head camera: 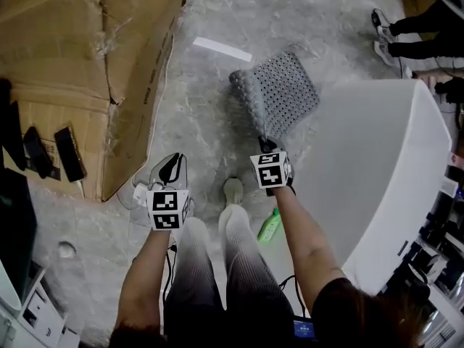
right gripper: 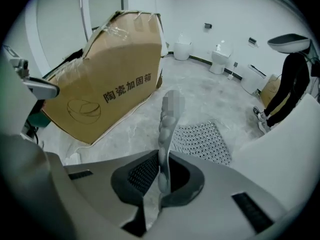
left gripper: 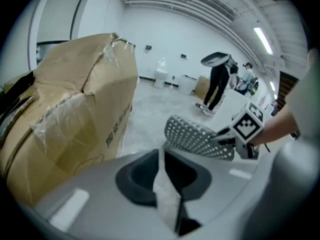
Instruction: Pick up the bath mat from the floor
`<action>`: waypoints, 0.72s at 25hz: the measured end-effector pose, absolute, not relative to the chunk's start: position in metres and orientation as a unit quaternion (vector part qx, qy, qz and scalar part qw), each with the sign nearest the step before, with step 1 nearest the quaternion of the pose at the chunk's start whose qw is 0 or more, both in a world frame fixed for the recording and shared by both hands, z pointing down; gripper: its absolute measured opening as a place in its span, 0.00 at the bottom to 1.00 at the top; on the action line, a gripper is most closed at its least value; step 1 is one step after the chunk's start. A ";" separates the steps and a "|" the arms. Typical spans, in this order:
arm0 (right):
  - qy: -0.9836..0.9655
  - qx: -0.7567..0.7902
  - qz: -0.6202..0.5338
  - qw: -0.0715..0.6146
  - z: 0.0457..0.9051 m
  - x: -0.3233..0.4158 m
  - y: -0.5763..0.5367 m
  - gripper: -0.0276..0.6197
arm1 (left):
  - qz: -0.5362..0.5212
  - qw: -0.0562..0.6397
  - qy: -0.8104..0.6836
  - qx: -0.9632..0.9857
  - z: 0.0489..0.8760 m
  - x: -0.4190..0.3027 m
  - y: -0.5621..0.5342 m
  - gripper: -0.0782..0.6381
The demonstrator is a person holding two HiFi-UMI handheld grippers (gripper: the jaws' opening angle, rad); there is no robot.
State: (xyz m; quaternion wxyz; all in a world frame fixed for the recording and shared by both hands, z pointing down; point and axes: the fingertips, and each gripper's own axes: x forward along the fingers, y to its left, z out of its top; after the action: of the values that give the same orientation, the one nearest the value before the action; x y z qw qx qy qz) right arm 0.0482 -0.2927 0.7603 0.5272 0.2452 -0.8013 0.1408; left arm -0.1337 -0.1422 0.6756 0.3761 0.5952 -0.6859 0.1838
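we stand on a grey marbled floor (head camera: 210, 114) with a pair of tongs in each hand. the right tongs (head camera: 265, 146) are closed on the bath mat (head camera: 284, 91). in their own view one edge of the mat runs edge-on between the two dark pads, with its row of small round bumps squeezed in the gap. the mat is grey and full of small holes. it stretches away from the right tongs over the floor, ahead of our feet and just beside the rounded end of a white bathtub (head camera: 384, 158). the gripped edge is raised and the mat's left side curls upward. we cannot tell whether its far edge touches the floor.

the left tongs (head camera: 171, 168) are down and to the left of the mat, well apart from it, and hold nothing. their tips stand together, and only a thin wedge of floor shows between the pads nearer the camera.

a big, dented cardboard box (head camera: 87, 42) with torn tape lies on the floor to our left, near the left tongs. a green bottle (head camera: 270, 225) lies on the floor between our right leg and the bathtub. at the top right, beyond the bathtub, another person (head camera: 413, 35) in dark trousers and pale shoes stands on the floor.
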 end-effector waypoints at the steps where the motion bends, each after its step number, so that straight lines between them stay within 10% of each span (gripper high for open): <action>1: -0.804 0.247 0.150 0.519 0.750 0.047 -0.295 0.06 | 0.182 0.376 -0.686 0.596 0.667 -0.133 -0.144 0.17; 18: -0.847 0.224 0.218 0.430 0.589 0.049 -0.282 0.06 | 0.138 0.378 -0.697 0.594 0.538 -0.099 -0.119 0.16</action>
State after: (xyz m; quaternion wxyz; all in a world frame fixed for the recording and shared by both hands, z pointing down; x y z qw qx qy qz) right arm 0.0486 -0.2815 0.5891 0.4295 0.2240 -0.8472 0.2181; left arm -0.0988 -0.1190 0.5375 0.3778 0.5942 -0.6966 0.1378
